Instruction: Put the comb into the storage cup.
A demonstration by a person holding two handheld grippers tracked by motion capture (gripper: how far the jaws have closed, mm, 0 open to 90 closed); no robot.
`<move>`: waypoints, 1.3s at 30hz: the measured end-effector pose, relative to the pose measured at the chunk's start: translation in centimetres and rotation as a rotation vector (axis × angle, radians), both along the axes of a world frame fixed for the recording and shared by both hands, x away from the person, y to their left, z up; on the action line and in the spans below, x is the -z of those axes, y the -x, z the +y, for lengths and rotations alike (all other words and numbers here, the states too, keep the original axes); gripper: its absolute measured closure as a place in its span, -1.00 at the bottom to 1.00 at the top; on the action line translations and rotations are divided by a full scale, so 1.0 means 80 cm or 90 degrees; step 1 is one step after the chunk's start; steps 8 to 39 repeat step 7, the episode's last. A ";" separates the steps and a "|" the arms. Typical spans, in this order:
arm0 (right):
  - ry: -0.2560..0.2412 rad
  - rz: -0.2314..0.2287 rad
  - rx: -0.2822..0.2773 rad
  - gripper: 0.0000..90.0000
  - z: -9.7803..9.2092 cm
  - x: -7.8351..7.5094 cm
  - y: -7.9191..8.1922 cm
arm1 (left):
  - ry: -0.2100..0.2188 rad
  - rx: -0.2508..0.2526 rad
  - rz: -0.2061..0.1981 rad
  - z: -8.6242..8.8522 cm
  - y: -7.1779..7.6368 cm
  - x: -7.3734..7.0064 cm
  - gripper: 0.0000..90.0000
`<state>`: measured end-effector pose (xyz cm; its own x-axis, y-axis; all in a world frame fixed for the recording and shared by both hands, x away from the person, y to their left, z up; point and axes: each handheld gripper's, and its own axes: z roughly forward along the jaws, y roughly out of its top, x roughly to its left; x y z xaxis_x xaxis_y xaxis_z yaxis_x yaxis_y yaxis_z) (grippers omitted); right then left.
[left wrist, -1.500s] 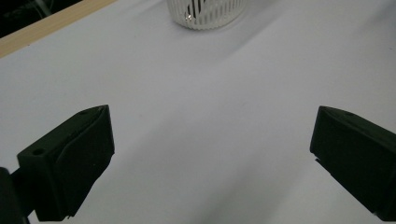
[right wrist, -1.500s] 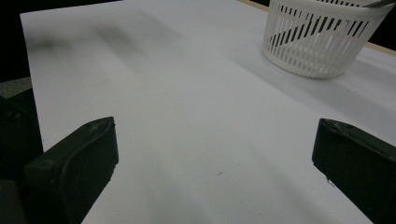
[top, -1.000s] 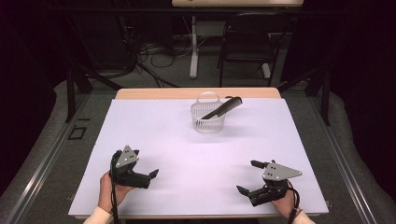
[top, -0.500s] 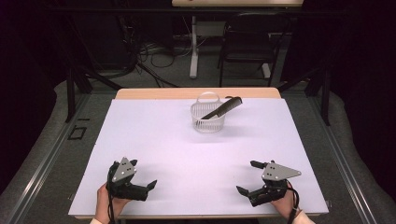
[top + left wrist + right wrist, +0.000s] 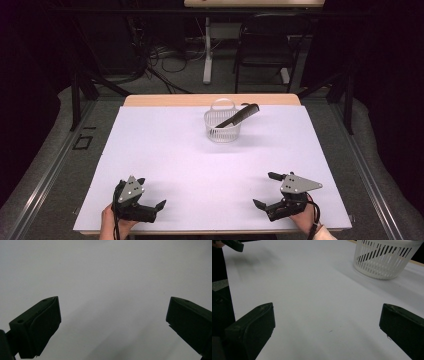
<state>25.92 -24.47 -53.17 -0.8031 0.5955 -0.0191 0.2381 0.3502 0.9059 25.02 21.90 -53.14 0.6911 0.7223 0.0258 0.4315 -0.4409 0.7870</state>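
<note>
While both hand-held grippers, left (image 5: 151, 206) and right (image 5: 264, 200), rest spread and empty at the near edge, the comb (image 5: 238, 116) leans in the basket (image 5: 222, 131) far ahead, slightly nearer the right.

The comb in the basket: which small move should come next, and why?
Probably the right gripper should move forward toward the white basket. The black comb leans in the basket with one end out over the rim. Both grippers are open and hold nothing, low at the near edge of the table. In the right gripper view the basket is ahead of that gripper.
</note>
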 end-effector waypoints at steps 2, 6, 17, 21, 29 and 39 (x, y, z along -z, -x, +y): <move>0.000 -0.001 -0.001 -1.00 0.000 0.000 0.000 | -0.004 0.002 -0.001 0.000 0.000 0.001 -1.00; 0.003 -0.003 0.002 -1.00 -0.002 -0.001 0.001 | -0.009 0.011 -0.003 -0.002 -0.001 0.000 -1.00; 0.003 -0.004 0.001 -1.00 -0.002 -0.001 0.000 | -0.008 0.010 -0.008 -0.001 0.000 -0.001 -1.00; 0.003 -0.004 0.001 -1.00 -0.002 -0.001 0.000 | -0.008 0.010 -0.008 -0.001 0.000 -0.001 -1.00; 0.003 -0.004 0.001 -1.00 -0.002 -0.001 0.000 | -0.008 0.010 -0.008 -0.001 0.000 -0.001 -1.00; 0.003 -0.004 0.001 -1.00 -0.002 -0.001 0.000 | -0.008 0.010 -0.008 -0.001 0.000 -0.001 -1.00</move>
